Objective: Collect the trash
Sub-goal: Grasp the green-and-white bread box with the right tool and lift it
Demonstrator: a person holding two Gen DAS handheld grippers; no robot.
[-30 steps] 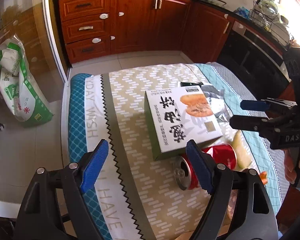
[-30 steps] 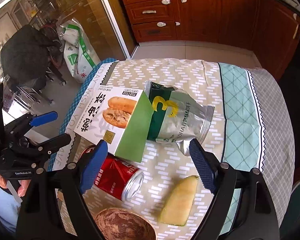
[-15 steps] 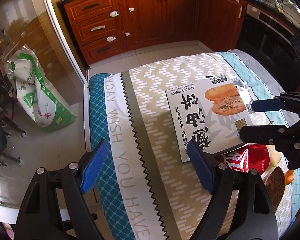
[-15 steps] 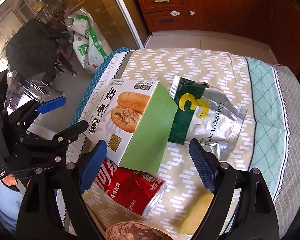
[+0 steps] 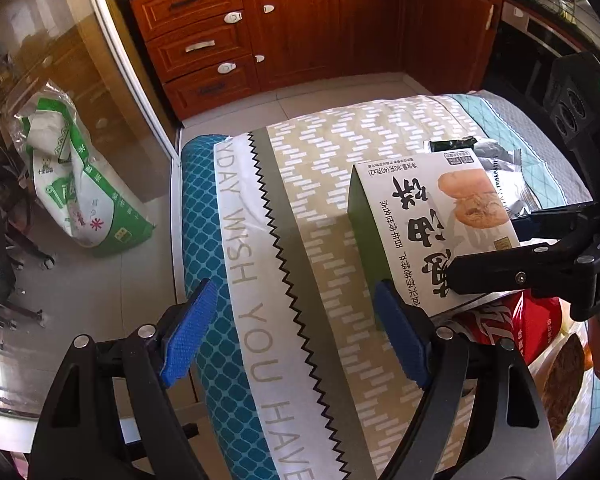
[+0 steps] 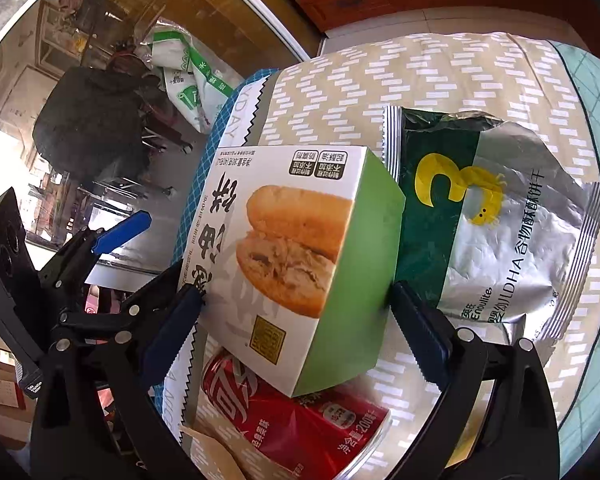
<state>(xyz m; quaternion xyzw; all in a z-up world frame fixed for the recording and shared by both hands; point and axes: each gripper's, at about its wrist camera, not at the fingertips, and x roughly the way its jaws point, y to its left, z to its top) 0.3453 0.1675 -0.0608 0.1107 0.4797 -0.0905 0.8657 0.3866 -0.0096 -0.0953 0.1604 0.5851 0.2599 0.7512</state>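
The right tongs [image 6: 296,312] squeeze the box [image 6: 296,252] from both sides, in the middle of the right view. It sits over the red can [image 6: 300,420], beside the silver bag [image 6: 492,232] on the table [image 5: 324,152]. The left tongs [image 5: 296,336] are wide, holding nothing.

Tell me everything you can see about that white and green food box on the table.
The food box looks like thin cardboard: a white top face printed with a sandwich photo, black Chinese lettering and a small gold square, with plain green side walls. It is closed and undamaged. It sits tilted, one end over the red can, beside the silver snack bag on the patterned tablecloth. The right gripper straddles it, blue pads at both sides, apparently touching. The left gripper hangs open beside it.
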